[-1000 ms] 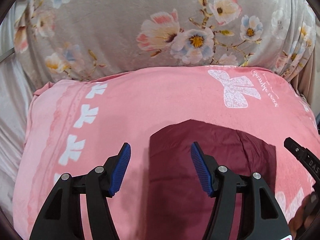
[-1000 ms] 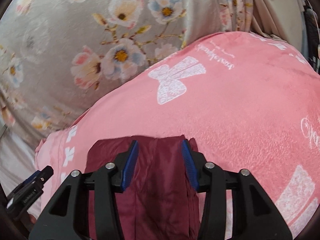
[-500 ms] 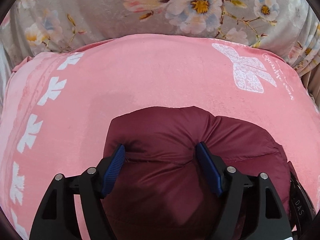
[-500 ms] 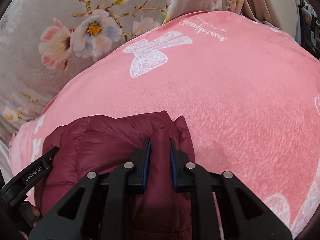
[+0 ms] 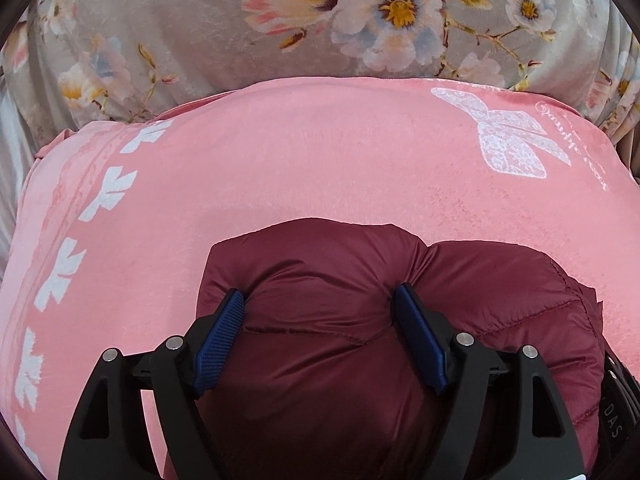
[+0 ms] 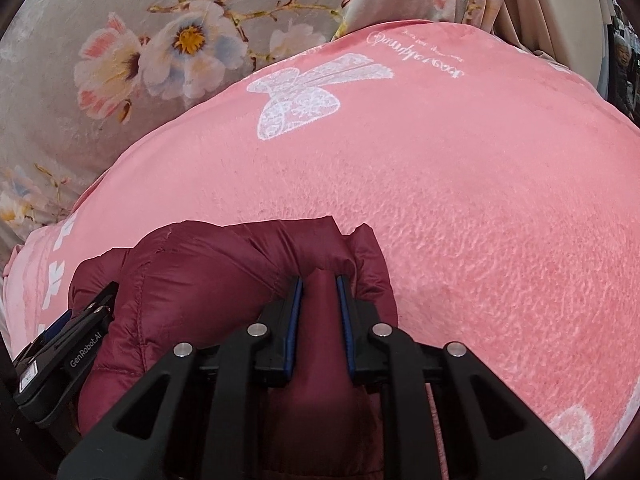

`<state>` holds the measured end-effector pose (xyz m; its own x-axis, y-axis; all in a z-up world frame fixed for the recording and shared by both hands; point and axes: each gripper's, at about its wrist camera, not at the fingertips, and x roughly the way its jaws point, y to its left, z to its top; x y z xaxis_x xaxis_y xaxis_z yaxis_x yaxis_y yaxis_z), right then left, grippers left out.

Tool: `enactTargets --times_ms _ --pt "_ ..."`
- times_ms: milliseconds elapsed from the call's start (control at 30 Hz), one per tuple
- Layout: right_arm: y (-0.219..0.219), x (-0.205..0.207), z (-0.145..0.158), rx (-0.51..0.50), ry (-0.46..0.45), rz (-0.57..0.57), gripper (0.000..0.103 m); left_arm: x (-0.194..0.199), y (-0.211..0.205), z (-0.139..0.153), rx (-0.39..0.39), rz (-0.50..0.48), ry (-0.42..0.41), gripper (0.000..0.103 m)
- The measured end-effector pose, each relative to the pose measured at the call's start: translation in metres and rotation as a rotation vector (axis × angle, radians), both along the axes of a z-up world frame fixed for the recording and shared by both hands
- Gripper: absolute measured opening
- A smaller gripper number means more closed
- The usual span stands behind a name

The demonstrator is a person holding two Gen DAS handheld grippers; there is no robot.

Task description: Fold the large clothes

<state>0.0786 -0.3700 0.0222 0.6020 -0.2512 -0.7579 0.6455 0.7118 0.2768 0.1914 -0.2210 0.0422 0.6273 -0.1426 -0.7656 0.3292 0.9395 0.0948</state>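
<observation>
A maroon quilted puffer jacket (image 5: pixel 344 272) lies bunched on a pink blanket (image 5: pixel 304 160). My left gripper (image 5: pixel 320 308) is wide apart, its blue pads pressed against either side of a puffy roll of the jacket. In the right wrist view my right gripper (image 6: pixel 319 284) is shut on a narrow fold of the jacket (image 6: pixel 224 268) at its right end. The left gripper's body (image 6: pixel 68 352) shows at the lower left of that view. The jacket's near part is hidden behind the grippers.
The pink blanket (image 6: pixel 460 184) with white bow prints covers a bed. A grey floral quilt (image 5: pixel 224 20) lies behind it. Beige curtains (image 6: pixel 532 0) hang at the far right.
The jacket, flat a second ago, has bunched into a puffy roll pushed forward. My right gripper closed on a fold. My left gripper's pads now press into the roll.
</observation>
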Motion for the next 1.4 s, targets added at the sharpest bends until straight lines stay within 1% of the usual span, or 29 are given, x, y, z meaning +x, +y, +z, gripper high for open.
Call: enactTargets --times_ms 500,600,633,667,700,733,800,867,933,1000,1067,1167,1400 --pt "0.001 0.005 -0.004 -0.011 0.012 0.001 0.016 0.001 -0.003 -0.003 0.022 0.002 -0.004 0.075" --pt "-0.005 0.001 -0.005 0.036 -0.022 0.011 0.017 0.001 -0.003 -0.002 0.017 0.003 0.005 0.076" --pt "-0.008 -0.003 -0.003 0.057 -0.038 0.017 0.019 0.000 -0.001 0.001 0.011 0.001 0.015 0.076" --pt "-0.008 -0.010 0.003 0.046 -0.036 0.020 0.021 -0.002 0.003 0.004 0.004 -0.004 0.028 0.076" --pt "-0.006 -0.017 0.009 0.020 -0.033 0.019 0.028 -0.005 0.008 0.009 -0.007 -0.013 0.046 0.076" --pt "0.000 -0.031 0.021 -0.025 -0.049 0.017 0.033 -0.011 0.016 0.016 -0.028 -0.023 0.064 0.076" --pt "0.012 -0.054 0.037 -0.068 -0.071 0.030 0.033 -0.029 0.032 0.033 -0.058 -0.044 0.072 0.076" --pt "0.025 -0.069 0.049 -0.097 -0.074 0.063 0.033 -0.047 0.040 0.042 -0.045 -0.073 0.063 0.076" --pt "0.041 -0.079 0.054 -0.121 -0.047 0.114 0.033 -0.067 0.047 0.045 -0.010 -0.093 0.063 0.076" --pt "0.053 -0.084 0.051 -0.109 -0.019 0.155 0.033 -0.082 0.051 0.038 0.013 -0.107 0.114 0.076" --pt "0.061 -0.086 0.040 -0.091 0.017 0.182 0.033 -0.091 0.056 0.030 0.018 -0.092 0.146 0.077" --pt "0.068 -0.089 0.025 -0.088 0.053 0.192 0.033 -0.104 0.058 0.024 0.048 -0.077 0.117 0.078" --pt "0.068 -0.091 0.013 -0.077 0.059 0.200 0.033 -0.111 0.060 0.016 0.072 -0.065 0.088 0.080"
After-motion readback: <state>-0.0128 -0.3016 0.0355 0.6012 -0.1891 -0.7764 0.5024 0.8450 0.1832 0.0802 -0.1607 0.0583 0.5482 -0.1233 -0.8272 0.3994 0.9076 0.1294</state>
